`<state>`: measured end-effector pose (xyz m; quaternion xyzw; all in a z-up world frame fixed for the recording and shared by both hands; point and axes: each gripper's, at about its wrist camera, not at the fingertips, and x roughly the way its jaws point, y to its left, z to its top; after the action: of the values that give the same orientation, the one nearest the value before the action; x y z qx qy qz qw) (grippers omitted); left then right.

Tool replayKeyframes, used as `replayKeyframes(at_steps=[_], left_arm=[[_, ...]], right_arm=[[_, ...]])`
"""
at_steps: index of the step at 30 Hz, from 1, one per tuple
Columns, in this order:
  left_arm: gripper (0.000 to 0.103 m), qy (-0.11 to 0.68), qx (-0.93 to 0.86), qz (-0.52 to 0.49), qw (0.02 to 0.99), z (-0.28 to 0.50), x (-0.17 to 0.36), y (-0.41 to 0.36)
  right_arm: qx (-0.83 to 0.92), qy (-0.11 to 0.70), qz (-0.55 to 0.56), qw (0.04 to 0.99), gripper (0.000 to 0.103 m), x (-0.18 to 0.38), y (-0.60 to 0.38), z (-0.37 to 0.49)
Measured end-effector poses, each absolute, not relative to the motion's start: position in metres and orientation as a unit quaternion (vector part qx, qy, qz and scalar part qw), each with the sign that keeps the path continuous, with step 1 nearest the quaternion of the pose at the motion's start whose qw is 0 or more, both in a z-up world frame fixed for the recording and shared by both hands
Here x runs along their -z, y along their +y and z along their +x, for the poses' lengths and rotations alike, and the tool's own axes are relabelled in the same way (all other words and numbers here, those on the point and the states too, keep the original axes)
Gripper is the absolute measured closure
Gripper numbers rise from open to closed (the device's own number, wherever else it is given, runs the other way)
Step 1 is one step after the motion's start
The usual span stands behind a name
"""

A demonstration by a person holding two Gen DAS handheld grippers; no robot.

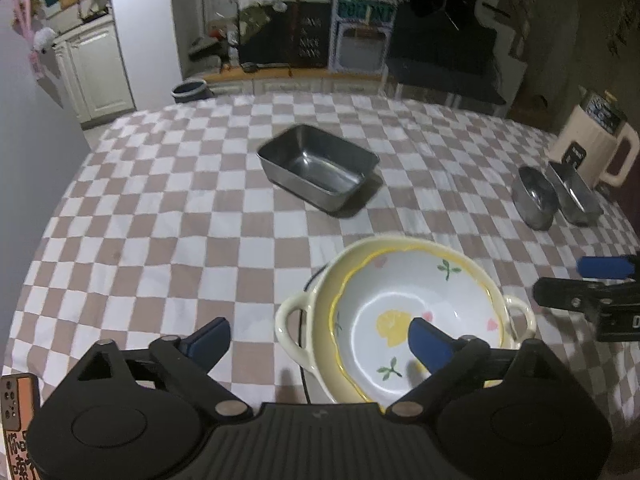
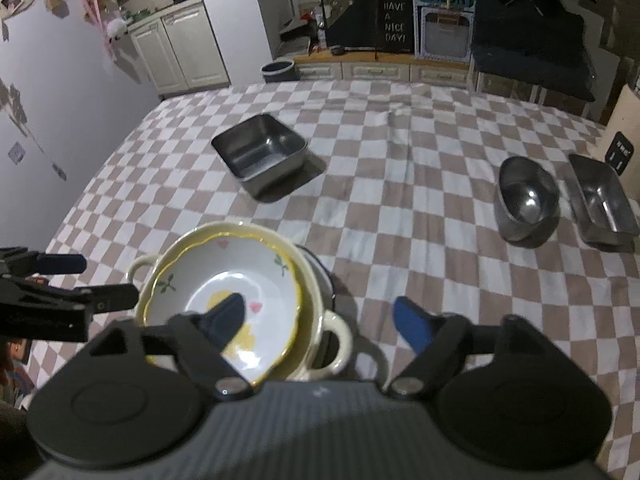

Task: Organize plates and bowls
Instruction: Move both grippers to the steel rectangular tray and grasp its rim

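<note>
A counter (image 1: 160, 208) under a brown-and-white checked cloth carries everything. Nearest sits a cream two-handled ceramic pot (image 1: 298, 336), with a white yellow-rimmed flower-painted bowl (image 1: 404, 300) nested inside. Beyond the pot lies a rectangular steel tray (image 1: 318, 166). Left tongs (image 1: 320, 338) and right tongs (image 2: 320, 320) both gape wide above the pot, gripping nothing.

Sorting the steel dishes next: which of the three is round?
The steel bowl, on the right beside the narrow steel pan. The square steel pan sits alone farther left; both pans have straight sides.
</note>
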<state>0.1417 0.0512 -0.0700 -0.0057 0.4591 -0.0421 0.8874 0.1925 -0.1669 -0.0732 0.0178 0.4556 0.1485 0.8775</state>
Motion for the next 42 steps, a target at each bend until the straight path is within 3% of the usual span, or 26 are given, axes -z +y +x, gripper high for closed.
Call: replayKeyframes(at_steps=[5, 15, 26, 36, 42], left_arm=[[0.001, 0.431, 0.037, -0.002, 0.902, 0.137, 0.058, 0.048], [0.000, 0.386, 0.027, 0.010, 0.922, 0.145, 0.038, 0.028], [0.000, 0.359, 0.004, 0.050, 0.932, 0.233, 0.036, 0.036], [0.000, 0.382, -0.012, 0.041, 0.923, 0.330, 0.082, 0.069], [0.000, 0.408, -0.023, 0.044, 0.911, 0.362, 0.120, 0.077]], right_arm=[[-0.149, 0.431, 0.032, 0.889, 0.001, 0.065, -0.175, 0.188], [-0.154, 0.387, 0.079, 0.906, 0.001, 0.047, -0.185, 0.183], [-0.127, 0.370, 0.134, 0.911, 0.000, 0.059, -0.167, 0.234], [-0.085, 0.420, 0.153, 0.890, 0.001, 0.099, -0.157, 0.298], [-0.088, 0.459, 0.221, 0.856, 0.016, 0.129, -0.151, 0.327]])
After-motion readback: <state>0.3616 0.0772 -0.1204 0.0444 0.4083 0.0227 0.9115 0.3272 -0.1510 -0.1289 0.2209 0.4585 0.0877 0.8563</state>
